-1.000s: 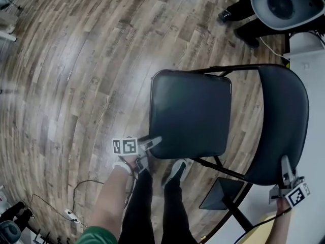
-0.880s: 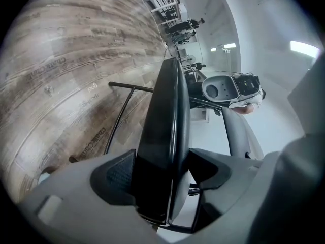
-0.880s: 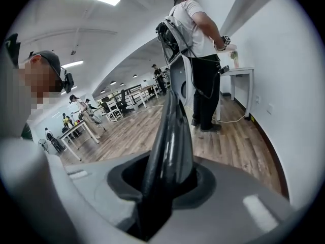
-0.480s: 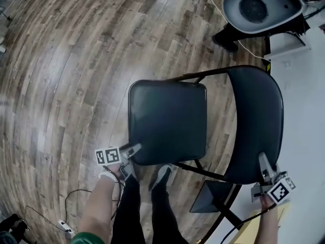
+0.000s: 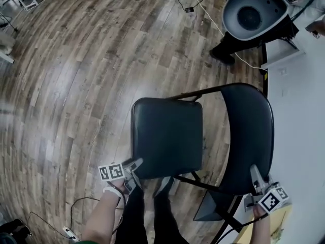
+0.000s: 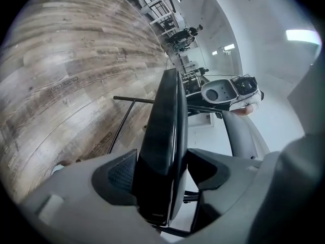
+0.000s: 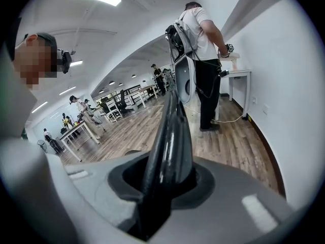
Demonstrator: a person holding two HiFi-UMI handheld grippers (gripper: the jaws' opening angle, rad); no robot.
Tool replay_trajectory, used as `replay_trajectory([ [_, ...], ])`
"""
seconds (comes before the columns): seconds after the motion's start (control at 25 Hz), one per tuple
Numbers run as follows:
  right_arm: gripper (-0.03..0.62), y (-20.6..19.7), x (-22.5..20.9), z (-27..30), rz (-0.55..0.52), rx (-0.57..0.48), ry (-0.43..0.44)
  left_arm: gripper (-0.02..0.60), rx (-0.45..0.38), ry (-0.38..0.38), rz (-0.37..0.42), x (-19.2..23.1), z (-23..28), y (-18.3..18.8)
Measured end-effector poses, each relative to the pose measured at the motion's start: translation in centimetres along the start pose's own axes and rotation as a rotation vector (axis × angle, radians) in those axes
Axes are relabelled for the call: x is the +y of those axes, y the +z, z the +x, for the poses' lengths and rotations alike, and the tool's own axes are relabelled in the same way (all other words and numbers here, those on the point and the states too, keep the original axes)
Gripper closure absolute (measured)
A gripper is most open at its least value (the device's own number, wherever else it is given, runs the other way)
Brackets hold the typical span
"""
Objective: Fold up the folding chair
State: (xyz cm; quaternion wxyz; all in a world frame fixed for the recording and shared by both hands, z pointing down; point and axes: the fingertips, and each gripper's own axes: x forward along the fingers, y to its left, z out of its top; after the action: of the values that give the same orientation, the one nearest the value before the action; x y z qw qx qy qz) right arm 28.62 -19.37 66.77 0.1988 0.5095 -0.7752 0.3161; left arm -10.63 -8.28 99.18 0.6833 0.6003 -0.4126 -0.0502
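The black folding chair stands on the wood floor, its seat (image 5: 167, 136) left of its curved backrest (image 5: 249, 136). My left gripper (image 5: 136, 162) is shut on the seat's near front corner. In the left gripper view the seat edge (image 6: 162, 136) runs upright between both pads of that gripper (image 6: 160, 177). My right gripper (image 5: 253, 173) is shut on the near end of the backrest's top edge. Its jaws have just been closing on that edge. In the right gripper view the thin backrest edge (image 7: 172, 136) fills the gap of that gripper (image 7: 167, 174).
A white round chair (image 5: 254, 11) stands at the top right, with a standing person's dark legs (image 5: 228, 44) below it. A white wall (image 5: 299, 111) runs along the right. A cable (image 5: 76, 202) lies on the floor near my own legs (image 5: 162, 207). Further people and tables (image 7: 76, 126) are far off.
Both grippers keep their holds and have risen with the chair. The seat looks narrower and sits closer to the backrest than a second ago.
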Motion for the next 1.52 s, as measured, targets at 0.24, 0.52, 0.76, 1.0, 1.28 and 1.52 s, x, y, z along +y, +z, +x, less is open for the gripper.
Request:
replay_trajectory([
  [0.24, 0.494, 2.0, 2.1, -1.8, -0.033, -0.007, -0.035, 0.283, 0.008, -0.029, 0.039, -5.8, -1.1, 0.1],
  [0.52, 0.500, 4.5, 4.1, -4.2, -0.074, 0.006, -0.073, 0.284, -0.002, -0.045, 0.031, -13.2, -1.4, -1.3],
  [0.76, 0.509, 5.5, 5.4, -5.7, -0.092, 0.016, -0.080, 0.282, 0.007, -0.026, 0.052, -17.7, -1.2, -2.7],
  [1.0, 0.517, 6.5, 7.3, -6.6, -0.125, 0.024, -0.090, 0.275, -0.006, 0.003, 0.065, -22.1, -0.8, -3.9],
  [1.28, 0.517, 7.3, 7.7, -8.2, -0.149, 0.032, -0.116, 0.273, -0.001, 0.106, 0.131, -26.8, 0.6, -5.9],
  [1.52, 0.517, 8.3, 6.2, -9.4, -0.163, 0.027, -0.126, 0.273, -0.015, 0.144, 0.165, -30.8, 2.7, -7.7],
])
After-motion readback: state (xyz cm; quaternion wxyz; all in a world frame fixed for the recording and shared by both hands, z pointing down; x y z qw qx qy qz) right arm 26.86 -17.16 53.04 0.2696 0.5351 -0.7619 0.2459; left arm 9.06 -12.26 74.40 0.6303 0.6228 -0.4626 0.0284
